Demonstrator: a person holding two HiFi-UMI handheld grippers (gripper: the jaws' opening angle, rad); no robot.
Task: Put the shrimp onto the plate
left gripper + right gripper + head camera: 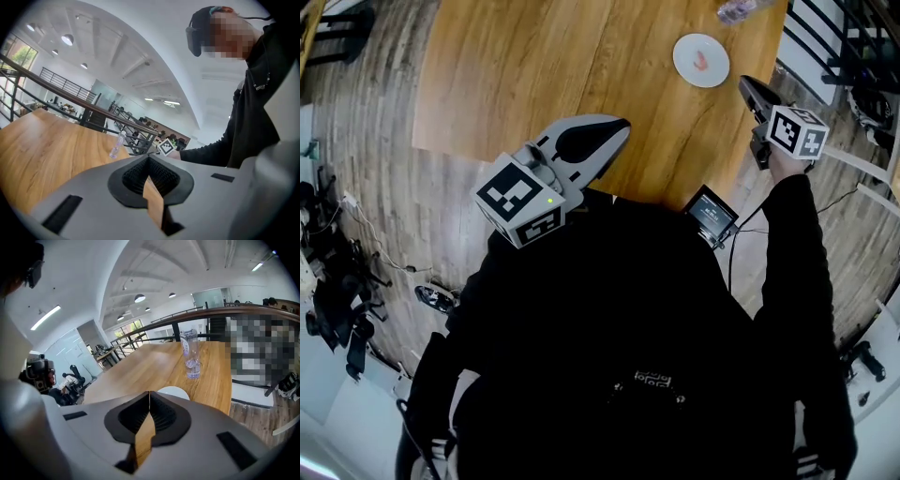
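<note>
In the head view a pink shrimp (701,61) lies on a small white plate (685,47) at the far right of the wooden table (544,66). My right gripper (746,87) hangs just right of and nearer than the plate, jaws shut with nothing in them. From the right gripper view the shut jaw tips (149,393) meet, and a sliver of the plate (177,391) peeks over them. My left gripper (617,127) hovers over the table's near edge, also shut and empty, its tips (149,157) touching.
A clear plastic bottle (190,357) stands on the table beyond the plate, also seen as the bottle (737,9) at the far edge. A small screen device (710,215) sits by the table's near corner. A dark railing (834,42) runs to the right; cables lie on the floor.
</note>
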